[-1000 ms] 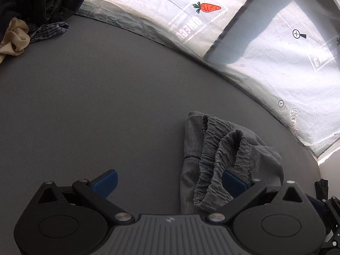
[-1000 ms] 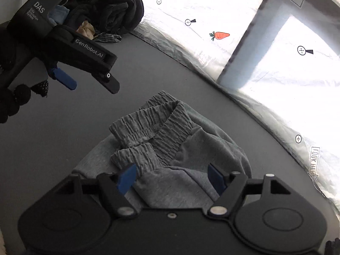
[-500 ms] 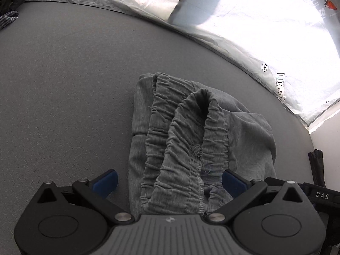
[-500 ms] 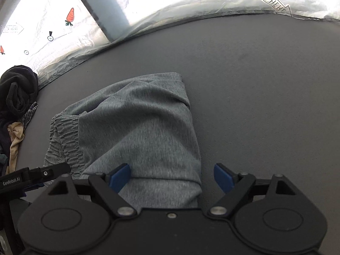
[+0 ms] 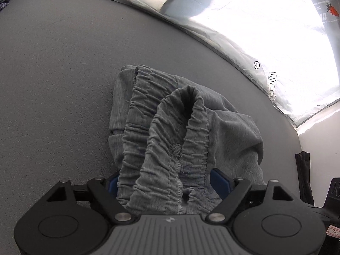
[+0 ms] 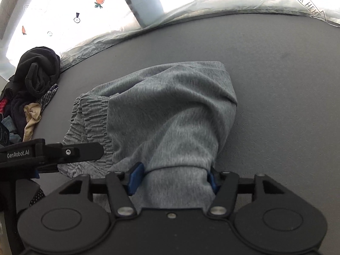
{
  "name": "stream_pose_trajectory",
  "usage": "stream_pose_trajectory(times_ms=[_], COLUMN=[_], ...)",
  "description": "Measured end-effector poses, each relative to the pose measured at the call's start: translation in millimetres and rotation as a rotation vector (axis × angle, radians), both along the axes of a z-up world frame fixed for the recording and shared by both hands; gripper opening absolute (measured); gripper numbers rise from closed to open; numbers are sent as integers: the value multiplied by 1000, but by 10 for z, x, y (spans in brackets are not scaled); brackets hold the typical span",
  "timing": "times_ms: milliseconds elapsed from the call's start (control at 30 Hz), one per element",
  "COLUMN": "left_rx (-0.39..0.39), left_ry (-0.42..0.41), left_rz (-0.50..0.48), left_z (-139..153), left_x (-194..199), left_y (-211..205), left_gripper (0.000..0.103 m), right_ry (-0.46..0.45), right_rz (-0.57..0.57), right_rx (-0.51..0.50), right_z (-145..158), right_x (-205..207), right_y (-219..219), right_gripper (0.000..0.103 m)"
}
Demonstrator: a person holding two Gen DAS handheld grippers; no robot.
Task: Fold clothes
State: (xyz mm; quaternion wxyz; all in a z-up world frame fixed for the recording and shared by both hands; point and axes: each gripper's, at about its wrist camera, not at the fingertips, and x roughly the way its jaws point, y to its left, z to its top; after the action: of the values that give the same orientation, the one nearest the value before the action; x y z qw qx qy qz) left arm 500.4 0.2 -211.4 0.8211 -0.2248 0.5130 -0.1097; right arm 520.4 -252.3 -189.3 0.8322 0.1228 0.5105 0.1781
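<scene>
A pair of grey shorts lies bunched and folded on the dark grey surface. My left gripper is shut on the gathered elastic waistband. My right gripper is shut on the smooth fabric end of the same shorts. The left gripper also shows at the left of the right wrist view, at the waistband side. The blue pads are mostly hidden by cloth.
A pile of dark and mixed clothes sits at the far left. A white plastic sheet with carrot prints borders the far edge of the surface. A dark object stands at the right.
Both grippers have closed on the shorts: the left on the waistband, the right on the fabric end. Before, both were open around the cloth.
</scene>
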Motion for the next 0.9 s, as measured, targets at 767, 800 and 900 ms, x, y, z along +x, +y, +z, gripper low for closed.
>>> stream_pose_trajectory(times_ms=[767,800,900], left_rx=[-195,-204,-237], left_ry=[-318,-326,-321], left_rz=[-449,-477,-533], left_z=[1195,1227,1289], left_x=[-941,-948,-946], left_y=[-1313,-1472,-2028], left_gripper=[30,30,31], right_ry=[-356,-370,-394], right_rz=[-137,-159,-232], right_rx=[-170,-188,-215], right_z=[1589,1621,1629], right_x=[-1628,-1722,-1930], right_y=[-553,-667,-1072], right_gripper=[19,19,19])
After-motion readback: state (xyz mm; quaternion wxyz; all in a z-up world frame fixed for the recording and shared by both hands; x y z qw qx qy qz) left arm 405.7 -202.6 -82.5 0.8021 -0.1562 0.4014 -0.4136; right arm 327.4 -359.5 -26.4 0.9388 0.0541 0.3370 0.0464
